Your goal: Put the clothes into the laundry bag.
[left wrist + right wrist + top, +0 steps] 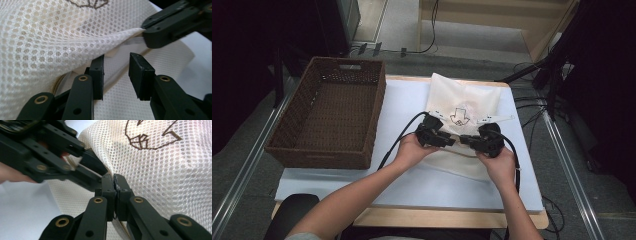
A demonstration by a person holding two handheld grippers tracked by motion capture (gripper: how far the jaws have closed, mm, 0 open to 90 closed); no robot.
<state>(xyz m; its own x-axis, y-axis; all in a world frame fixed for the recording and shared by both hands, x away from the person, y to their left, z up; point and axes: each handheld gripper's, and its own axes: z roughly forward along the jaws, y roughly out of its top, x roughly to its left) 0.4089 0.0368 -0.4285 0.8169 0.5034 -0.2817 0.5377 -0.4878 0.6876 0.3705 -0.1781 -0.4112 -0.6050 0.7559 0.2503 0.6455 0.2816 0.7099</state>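
Mesh cloth makes this bag [460,112] light, soft and floppy on the bench [412,180], so grip its hemmed edge, not the open weave. Your right gripper [115,185] pinches that edge tight; your left gripper [116,75] stands narrowly open, holding nothing.

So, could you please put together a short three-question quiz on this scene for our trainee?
1. True or false: the right tool is clamped shut on the mesh bag.
2. Where does the wicker basket sit relative to the bag: A) to its left, B) to its right, C) on top of it?
3. In the left gripper view, is fabric pinched between the pads of the left tool?

Key: 1 true; 2 A; 3 no, the pads stand apart with a gap between them.
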